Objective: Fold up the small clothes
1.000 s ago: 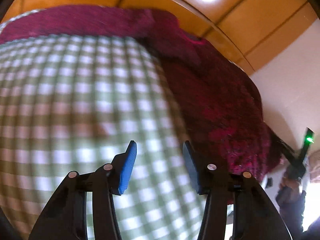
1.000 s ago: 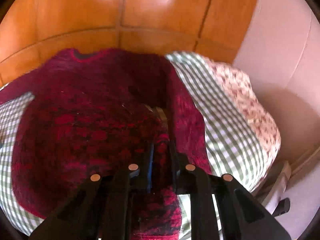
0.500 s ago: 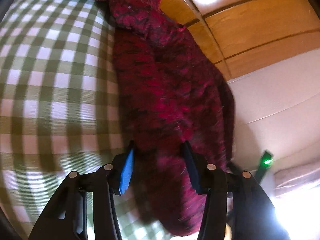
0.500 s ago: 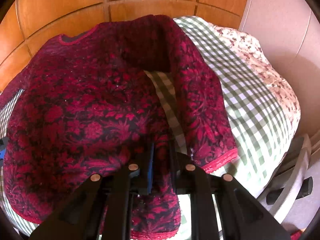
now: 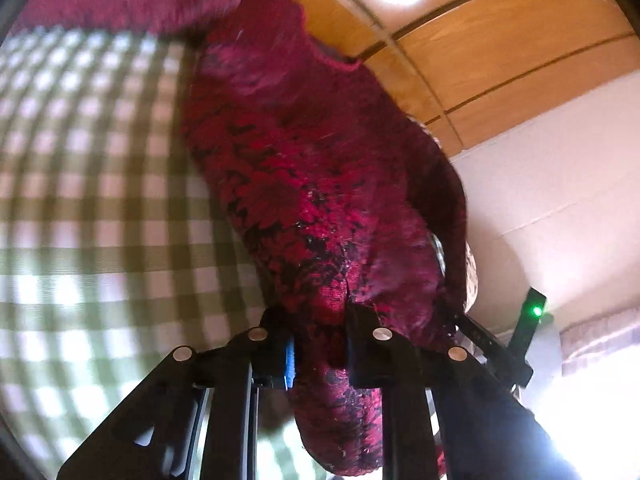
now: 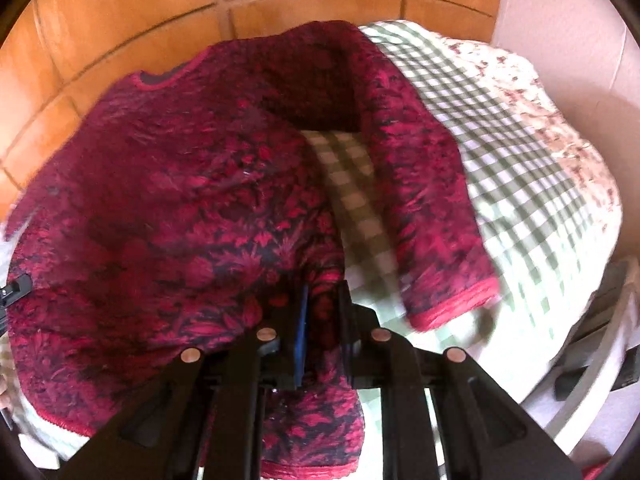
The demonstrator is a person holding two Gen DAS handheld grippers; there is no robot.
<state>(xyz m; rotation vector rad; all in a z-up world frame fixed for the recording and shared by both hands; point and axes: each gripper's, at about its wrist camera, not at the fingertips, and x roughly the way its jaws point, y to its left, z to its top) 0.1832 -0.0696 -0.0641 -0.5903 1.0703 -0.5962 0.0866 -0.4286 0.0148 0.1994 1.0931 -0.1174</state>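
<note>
Over checked cloth, left gripper closing (sweater between)

left jaws closing on the sweater's edge

left gripper, wide over the checked cloth a second ago, now pinches the red sweater.

Our left gripper is closing its jaws on a fold of the red sweater, lying over the checked cloth, wood panels behind.
</note>
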